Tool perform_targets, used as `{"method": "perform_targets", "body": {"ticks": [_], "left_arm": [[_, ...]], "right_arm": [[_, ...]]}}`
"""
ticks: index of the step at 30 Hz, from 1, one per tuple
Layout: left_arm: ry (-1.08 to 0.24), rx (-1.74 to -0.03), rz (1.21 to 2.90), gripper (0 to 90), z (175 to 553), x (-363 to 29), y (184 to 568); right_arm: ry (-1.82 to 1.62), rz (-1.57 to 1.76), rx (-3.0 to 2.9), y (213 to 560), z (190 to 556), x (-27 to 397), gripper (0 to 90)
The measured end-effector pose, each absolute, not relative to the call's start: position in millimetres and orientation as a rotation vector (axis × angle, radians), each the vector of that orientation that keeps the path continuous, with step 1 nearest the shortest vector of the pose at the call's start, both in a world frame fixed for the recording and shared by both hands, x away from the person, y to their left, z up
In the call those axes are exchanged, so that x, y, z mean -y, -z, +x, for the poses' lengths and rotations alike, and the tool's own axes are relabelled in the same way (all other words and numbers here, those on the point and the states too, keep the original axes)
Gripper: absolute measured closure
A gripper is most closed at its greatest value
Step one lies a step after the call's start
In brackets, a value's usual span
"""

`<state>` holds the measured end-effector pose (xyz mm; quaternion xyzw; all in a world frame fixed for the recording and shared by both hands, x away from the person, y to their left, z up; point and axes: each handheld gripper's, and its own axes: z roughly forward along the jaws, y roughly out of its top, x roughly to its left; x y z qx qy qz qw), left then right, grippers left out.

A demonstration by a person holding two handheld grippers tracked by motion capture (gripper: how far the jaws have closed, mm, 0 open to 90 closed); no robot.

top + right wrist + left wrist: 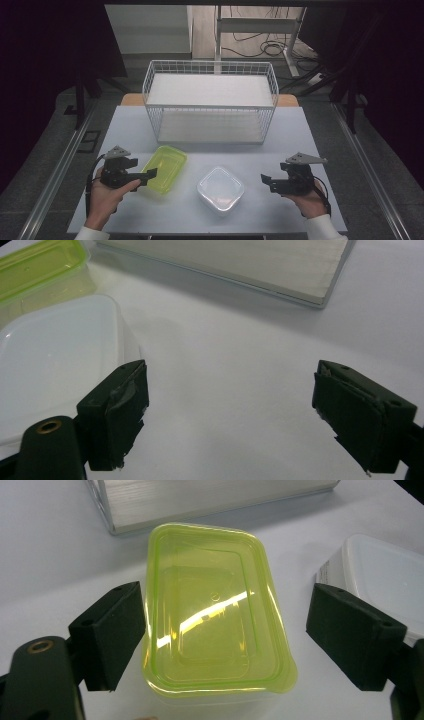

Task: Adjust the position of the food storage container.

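A yellow-green lidded box lies on the white table, left of centre. My left gripper is open at its near-left corner; in the left gripper view the green box sits between the spread jaws of that gripper, apart from both pads. A clear square box with a white lid rests at the front middle, and it appears as the white box and the white box. My right gripper stands open to its right, and its jaws frame bare table.
A white wire rack with two shelves stands at the back middle of the table; its lower shelf board lies ahead of the right gripper. Aluminium rails run along both table sides. Cables lie on the floor behind.
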<state>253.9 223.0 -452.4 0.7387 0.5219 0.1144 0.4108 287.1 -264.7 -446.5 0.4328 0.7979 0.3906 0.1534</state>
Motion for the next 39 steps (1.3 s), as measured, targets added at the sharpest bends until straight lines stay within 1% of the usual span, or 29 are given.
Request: {"method": "perform_targets", "body": {"ticks": [11, 18, 25, 33, 39], "left_arm": [[-0.281, -1.334, 1.846, 16.6, 255.0, -228.1, 452.4], [-0.281, -1.357, 1.844, 16.7, 251.3, -235.0, 455.3], [-0.276, -1.370, 1.853, 17.0, 248.1, -234.8, 455.4], [-0.293, -1.407, 1.849, 18.4, 254.7, -239.3, 456.0], [-0.288, -1.404, 1.878, 19.0, 263.7, -237.2, 455.1]], "right_arm": [[-1.090, 1.226, -2.302, 447.4, 290.9, 267.0, 16.6], [-1.024, 1.203, -2.345, 452.5, 292.9, 262.2, 17.7], [-1.030, 1.197, -2.348, 448.5, 294.3, 256.1, 17.9], [-1.017, 1.223, -2.353, 453.1, 292.3, 260.2, 18.5], [-1.005, 1.236, -2.360, 454.8, 291.8, 261.0, 18.5]]}}
